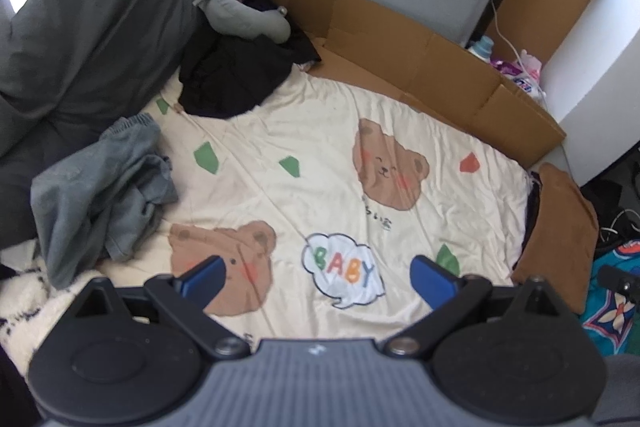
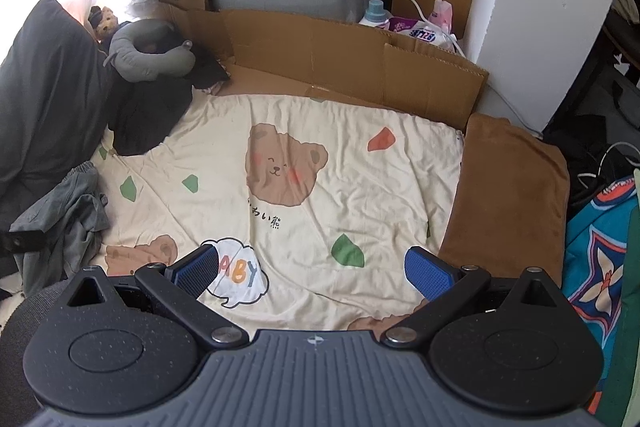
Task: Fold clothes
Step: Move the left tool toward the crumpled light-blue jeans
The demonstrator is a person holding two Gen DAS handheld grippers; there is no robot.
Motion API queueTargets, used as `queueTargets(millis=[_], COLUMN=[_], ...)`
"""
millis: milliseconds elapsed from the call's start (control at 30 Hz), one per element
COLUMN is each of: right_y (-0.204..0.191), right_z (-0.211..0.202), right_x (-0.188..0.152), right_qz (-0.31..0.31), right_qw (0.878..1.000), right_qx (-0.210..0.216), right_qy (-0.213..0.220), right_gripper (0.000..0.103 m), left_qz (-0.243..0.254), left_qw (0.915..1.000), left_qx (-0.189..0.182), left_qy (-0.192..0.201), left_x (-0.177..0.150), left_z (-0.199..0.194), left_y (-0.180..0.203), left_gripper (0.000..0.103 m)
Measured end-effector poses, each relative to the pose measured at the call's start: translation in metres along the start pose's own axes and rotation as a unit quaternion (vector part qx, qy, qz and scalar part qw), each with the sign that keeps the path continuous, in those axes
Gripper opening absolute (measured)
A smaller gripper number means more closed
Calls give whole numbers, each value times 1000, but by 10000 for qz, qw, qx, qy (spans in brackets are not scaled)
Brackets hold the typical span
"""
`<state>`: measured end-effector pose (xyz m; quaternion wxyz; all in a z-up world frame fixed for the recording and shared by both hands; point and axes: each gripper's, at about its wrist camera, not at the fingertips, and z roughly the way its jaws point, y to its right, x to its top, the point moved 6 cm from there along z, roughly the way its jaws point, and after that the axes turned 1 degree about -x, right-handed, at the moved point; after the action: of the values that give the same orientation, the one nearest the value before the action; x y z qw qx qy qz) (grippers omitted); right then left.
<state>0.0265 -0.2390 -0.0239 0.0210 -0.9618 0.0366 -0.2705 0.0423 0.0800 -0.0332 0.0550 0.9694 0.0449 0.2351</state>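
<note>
Left claw (image 1: 316, 277): mine, spread wide, nothing between the blue pads, hovering over the bear-print sheet (image 1: 320, 155)
Right claw (image 2: 312, 269): mine too, just as wide apart and empty, above the same sheet
Clothes: a crumpled grey garment (image 1: 100, 187) lies at the sheet's left edge, well apart from both claws; a black garment (image 1: 236, 75) is heaped at the far left corner beside the grey neck pillow (image 1: 240, 7)
Stage: I judge nothing is picked up yet
Risk: pinching the loose sheet along with the grey garment would drag it into wrinkles
Risk: grabbing a bunched fold instead of an edge would leave the garment twisted
</note>
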Motion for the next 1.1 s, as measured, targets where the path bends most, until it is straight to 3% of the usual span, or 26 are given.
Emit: queueTargets(millis=[267, 567, 800, 1100], right_y=[-12, -31, -31, -35], right_z=[1, -4, -5, 11], right_x=[4, 10, 12, 10], right_qz=[-102, -244, -22, -123], right_qw=[9994, 9963, 9942, 9954], right_qx=[210, 517, 819, 755], right_qy=[237, 643, 694, 575], right_gripper=[102, 102, 102, 102], left_qz=[-12, -684, -747, -1088], left_qw=[9993, 9956, 9937, 9899], left_qx=[257, 468, 706, 833], left_qy=[286, 445, 447, 355], left_x=[13, 18, 17, 12], left_z=[-8, -21, -31, -18], left_y=[-43, -95, -121, -169], left_gripper=[98, 101, 101, 101])
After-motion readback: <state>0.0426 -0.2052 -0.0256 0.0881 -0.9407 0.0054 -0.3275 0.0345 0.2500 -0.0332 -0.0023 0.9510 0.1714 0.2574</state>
